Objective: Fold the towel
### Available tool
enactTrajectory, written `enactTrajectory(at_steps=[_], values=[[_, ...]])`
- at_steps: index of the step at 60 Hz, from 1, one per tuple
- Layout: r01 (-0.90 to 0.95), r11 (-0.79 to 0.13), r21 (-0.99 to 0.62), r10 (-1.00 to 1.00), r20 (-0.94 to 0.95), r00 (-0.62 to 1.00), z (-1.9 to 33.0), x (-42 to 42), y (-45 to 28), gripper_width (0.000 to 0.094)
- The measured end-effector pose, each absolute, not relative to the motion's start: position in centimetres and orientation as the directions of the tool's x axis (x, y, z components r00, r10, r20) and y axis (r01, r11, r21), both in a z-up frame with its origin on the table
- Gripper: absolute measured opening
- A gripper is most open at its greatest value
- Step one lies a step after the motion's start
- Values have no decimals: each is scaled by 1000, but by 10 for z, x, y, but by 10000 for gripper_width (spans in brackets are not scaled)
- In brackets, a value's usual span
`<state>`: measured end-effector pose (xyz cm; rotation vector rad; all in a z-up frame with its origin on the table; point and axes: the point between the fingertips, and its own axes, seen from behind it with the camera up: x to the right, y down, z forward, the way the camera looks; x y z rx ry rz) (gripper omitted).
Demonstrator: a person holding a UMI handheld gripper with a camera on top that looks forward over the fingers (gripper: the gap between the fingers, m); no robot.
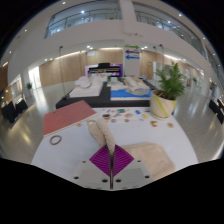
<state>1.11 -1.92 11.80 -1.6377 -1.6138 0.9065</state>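
Gripper (111, 160): jaws appearing pressed together, pink pads meeting, gripping nothing visible, hovering above the surface (60, 152) near edge; beige towel (150, 158) lying crumpled just beside at that edge, calling for a corner pinch, lifting low and smoothing.

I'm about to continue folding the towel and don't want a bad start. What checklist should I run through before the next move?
1. Tongs shut on something: ok, pads together, nothing visibly between them.
2. Towel within reach: ok, just ahead of the tongs.
3. Towel lying flat: not ok, it looks bunched.
4. Second cloth clear of the towel: cannot tell.
5. Plant out of the way: ok, far beyond.
6. Table space to spread: ok.
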Motion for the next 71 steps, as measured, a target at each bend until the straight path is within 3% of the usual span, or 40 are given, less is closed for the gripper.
enactTrajectory(at_steps=[7, 13, 14, 21, 23, 29, 41, 48, 60, 71], values=[[538, -11, -843, 997, 32, 71, 123, 7, 71, 11], [556, 18, -831, 993, 81, 88, 94, 6, 124, 56], [560, 21, -828, 993, 82, 83, 88, 6, 128, 115], [615, 47, -787, 991, 112, 67, 51, 15, 154, 848], [615, 56, -786, 991, 120, 63, 50, 19, 157, 811], [609, 90, -788, 989, 141, 36, 72, 48, 159, 862], [626, -19, -780, 997, 31, 69, 151, 163, 138, 852], [641, -25, -767, 995, 42, 89, 185, 226, 134, 850], [634, -20, -773, 994, 55, 98, 209, 271, 130, 852], [622, -51, -781, 993, 25, 113, 207, 265, 126, 853]])
